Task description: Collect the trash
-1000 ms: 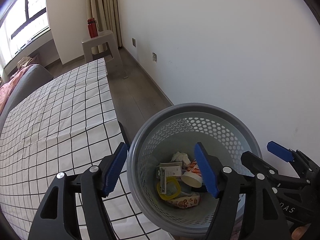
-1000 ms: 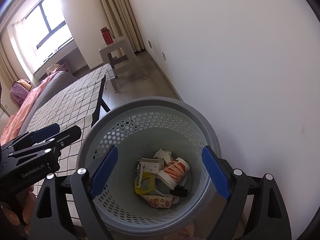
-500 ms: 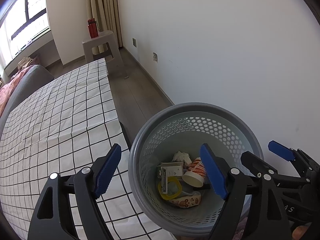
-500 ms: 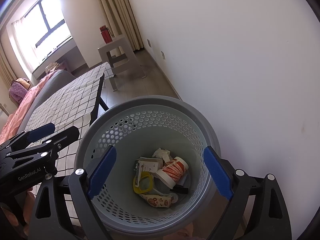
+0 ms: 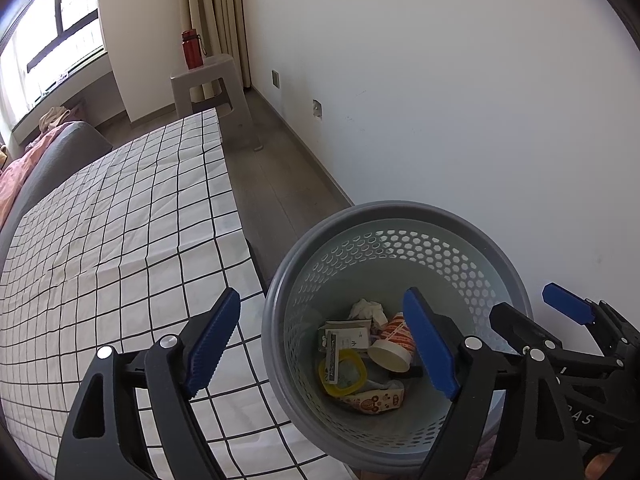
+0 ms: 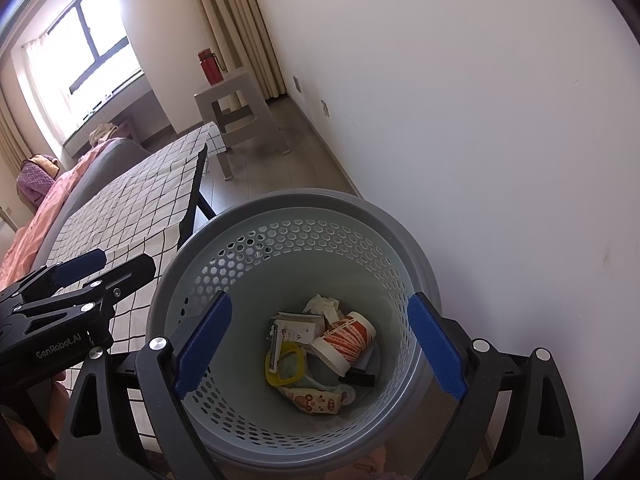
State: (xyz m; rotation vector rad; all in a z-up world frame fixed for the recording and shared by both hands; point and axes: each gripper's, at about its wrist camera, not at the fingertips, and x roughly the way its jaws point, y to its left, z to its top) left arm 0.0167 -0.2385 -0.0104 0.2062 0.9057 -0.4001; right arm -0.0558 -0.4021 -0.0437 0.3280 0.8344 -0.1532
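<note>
A grey perforated trash basket [image 5: 352, 216] stands by the wall and table edge; it also shows in the right wrist view [image 6: 304, 196]. Inside lie a red-and-white paper cup [image 6: 344, 342], a yellow ring [image 6: 284, 368], a white carton [image 6: 298, 330], crumpled tissue [image 6: 322, 304] and a printed wrapper [image 6: 316, 398]. My left gripper [image 5: 324, 344] is open and empty, above the basket's left rim. My right gripper [image 6: 320, 346] is open and empty, straddling the basket opening from above. Each gripper shows in the other's view.
A table with a black-and-white checked cloth [image 5: 112, 232] lies left of the basket. A white wall [image 5: 460, 100] is close on the right. A grey stool [image 5: 208, 84] with a red bottle [image 5: 192, 50] stands at the back. A sofa with pink fabric [image 6: 44, 208] is far left.
Both grippers have opened a little wider and drawn back slightly from the basket. The trash in the basket has not moved.
</note>
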